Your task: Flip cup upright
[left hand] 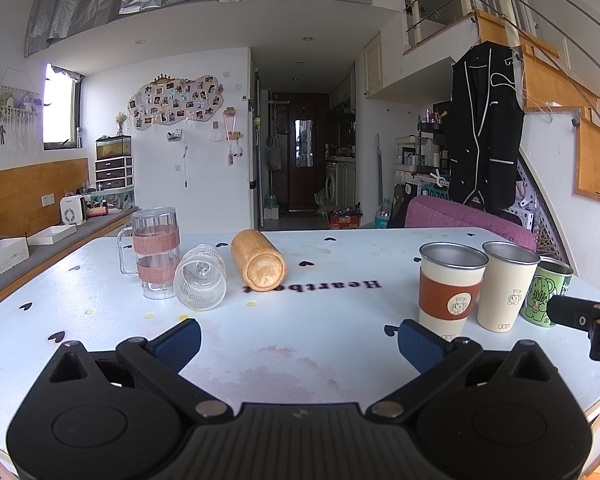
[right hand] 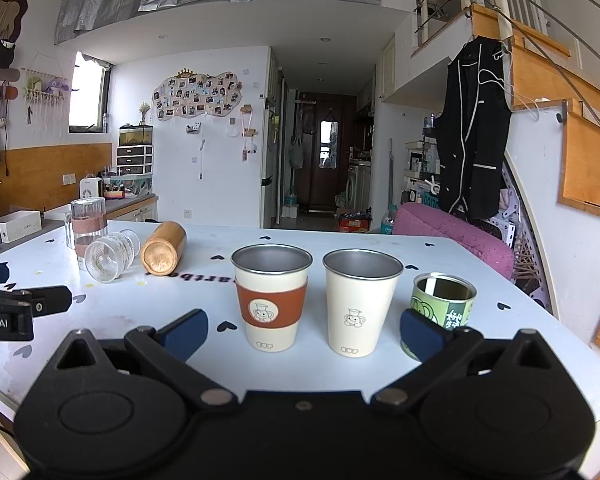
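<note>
A ribbed clear glass cup (left hand: 200,278) lies on its side on the white table (left hand: 300,344), and it also shows in the right wrist view (right hand: 110,256). A wooden cup (left hand: 258,260) lies on its side beside it, base toward me, seen too in the right wrist view (right hand: 164,253). My left gripper (left hand: 298,346) is open and empty, well in front of both. My right gripper (right hand: 304,336) is open and empty, just in front of the upright cream cup with a brown sleeve (right hand: 271,298) and the plain cream cup (right hand: 360,302).
A tall clear mug with pink bands (left hand: 154,252) stands upright left of the glass cup. A green tin (right hand: 444,304) stands at the right, behind my right finger. A pink chair (right hand: 452,232) is behind the table. The right gripper's body shows at the left wrist view's right edge (left hand: 584,320).
</note>
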A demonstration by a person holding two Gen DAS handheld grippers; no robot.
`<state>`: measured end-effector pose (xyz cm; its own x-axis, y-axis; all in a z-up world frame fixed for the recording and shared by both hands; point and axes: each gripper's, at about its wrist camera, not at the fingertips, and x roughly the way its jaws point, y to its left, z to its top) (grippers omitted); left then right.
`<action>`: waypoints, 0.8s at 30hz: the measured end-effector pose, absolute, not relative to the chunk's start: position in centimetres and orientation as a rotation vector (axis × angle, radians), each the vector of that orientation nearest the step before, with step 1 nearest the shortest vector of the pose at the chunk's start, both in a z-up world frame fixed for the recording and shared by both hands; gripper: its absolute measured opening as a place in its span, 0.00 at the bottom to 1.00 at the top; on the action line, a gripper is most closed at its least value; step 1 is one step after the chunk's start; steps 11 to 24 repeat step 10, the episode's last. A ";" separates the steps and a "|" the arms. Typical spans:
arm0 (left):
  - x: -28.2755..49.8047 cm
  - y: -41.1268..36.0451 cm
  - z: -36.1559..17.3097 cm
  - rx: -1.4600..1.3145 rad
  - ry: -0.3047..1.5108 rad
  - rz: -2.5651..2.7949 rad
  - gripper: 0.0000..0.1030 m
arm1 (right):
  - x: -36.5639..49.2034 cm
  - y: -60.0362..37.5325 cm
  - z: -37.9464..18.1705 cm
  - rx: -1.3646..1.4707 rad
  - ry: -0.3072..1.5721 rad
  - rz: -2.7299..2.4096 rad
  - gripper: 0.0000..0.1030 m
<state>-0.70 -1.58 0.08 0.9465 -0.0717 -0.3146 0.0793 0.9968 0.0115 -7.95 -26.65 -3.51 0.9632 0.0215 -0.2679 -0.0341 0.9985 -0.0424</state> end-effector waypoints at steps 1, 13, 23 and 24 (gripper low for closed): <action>-0.7 -1.6 0.1 0.024 0.320 -0.076 1.00 | -7.9 -26.6 -3.5 -0.047 0.271 0.028 1.00; -0.6 -1.7 0.1 0.024 0.322 -0.074 1.00 | -7.9 -26.6 -3.5 -0.048 0.271 0.028 1.00; -0.6 -1.7 0.1 0.024 0.322 -0.074 1.00 | -7.9 -26.6 -3.5 -0.048 0.271 0.028 1.00; -0.6 -1.7 0.1 0.024 0.322 -0.074 1.00 | -7.9 -26.6 -3.5 -0.048 0.271 0.028 1.00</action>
